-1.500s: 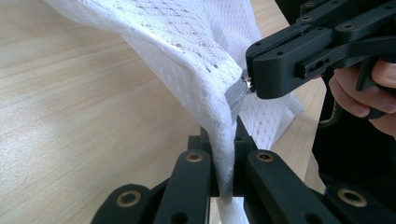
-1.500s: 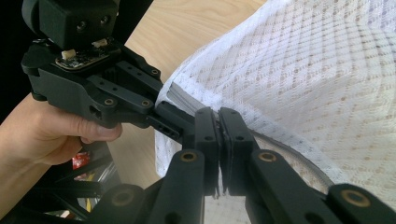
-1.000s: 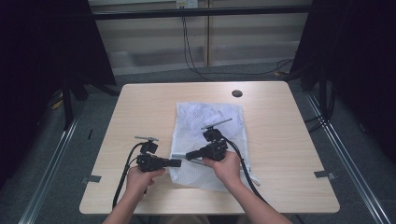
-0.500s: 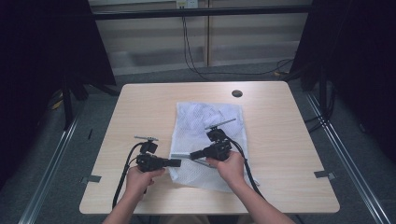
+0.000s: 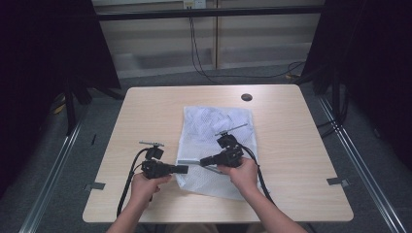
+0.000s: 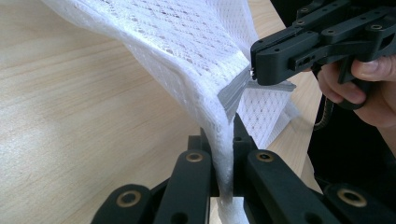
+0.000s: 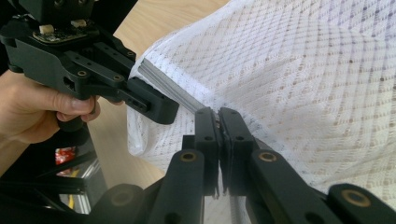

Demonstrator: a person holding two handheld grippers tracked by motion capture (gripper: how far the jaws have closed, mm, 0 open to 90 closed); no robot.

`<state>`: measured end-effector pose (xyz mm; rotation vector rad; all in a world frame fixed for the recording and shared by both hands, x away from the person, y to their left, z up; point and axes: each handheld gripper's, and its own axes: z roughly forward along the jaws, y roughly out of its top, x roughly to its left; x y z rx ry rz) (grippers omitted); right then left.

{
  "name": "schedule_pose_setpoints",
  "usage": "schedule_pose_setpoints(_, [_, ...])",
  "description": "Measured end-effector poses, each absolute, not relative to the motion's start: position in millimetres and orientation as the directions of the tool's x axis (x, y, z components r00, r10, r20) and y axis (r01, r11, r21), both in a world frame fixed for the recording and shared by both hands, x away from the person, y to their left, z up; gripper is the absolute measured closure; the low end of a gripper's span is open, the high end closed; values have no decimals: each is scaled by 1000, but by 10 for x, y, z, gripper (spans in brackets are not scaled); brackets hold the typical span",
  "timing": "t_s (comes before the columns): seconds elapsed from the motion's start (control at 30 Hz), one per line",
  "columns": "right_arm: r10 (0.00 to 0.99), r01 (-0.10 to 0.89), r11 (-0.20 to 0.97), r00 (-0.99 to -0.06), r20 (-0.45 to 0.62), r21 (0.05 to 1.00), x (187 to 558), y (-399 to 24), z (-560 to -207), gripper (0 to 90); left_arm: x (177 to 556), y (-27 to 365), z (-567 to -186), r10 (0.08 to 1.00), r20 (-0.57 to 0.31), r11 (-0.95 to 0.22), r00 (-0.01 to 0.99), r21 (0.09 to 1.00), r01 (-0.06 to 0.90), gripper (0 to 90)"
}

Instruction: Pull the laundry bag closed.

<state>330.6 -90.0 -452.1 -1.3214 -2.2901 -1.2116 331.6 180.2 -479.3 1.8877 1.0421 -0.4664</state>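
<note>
A white mesh bag [image 5: 216, 127] lies on the wooden table [image 5: 145, 111], with a grey zipper [image 5: 189, 162] along its near-left edge. My left gripper [image 5: 184, 169] comes in from the left and is shut on the bag's mesh edge [image 6: 205, 98], its jaws [image 6: 225, 140] clamping the fabric, which rises from them. My right gripper [image 5: 202, 160] points left over the bag and is shut on the grey zipper [image 7: 170, 88], its jaws [image 7: 219, 114] pinching the strip. The two gripper tips sit close together, the left gripper [image 7: 154, 106] just beside the zipper's end.
A dark round cable hole [image 5: 247, 97] marks the table's far edge. Black cables [image 5: 127, 182] trail from both grippers toward the near edge. Grey floor and dark frames surround the table; bare wood lies left and right of the bag.
My right hand has shifted slightly to the right with the zipper held. The left gripper has stayed in place.
</note>
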Motion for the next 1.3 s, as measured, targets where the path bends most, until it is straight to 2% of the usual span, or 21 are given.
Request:
schedule_pose_setpoints(0.37, [622, 772, 261, -593, 511, 579, 3264, -867, -4511, 869, 3324, 1815, -4792, 478, -660, -239, 579, 537, 809, 898])
schedule_pose_setpoints(0.93, [649, 833, 208, -510, 565, 513, 3269, -909, -4492, 871, 3324, 1817, -4790, 479, -663, -240, 576, 532, 812, 899])
schedule_pose_setpoints(1.3, [646, 841, 190, -496, 581, 506, 3269, -989, -4494, 870, 3324, 1818, -4788, 479, -663, -235, 576, 535, 812, 899])
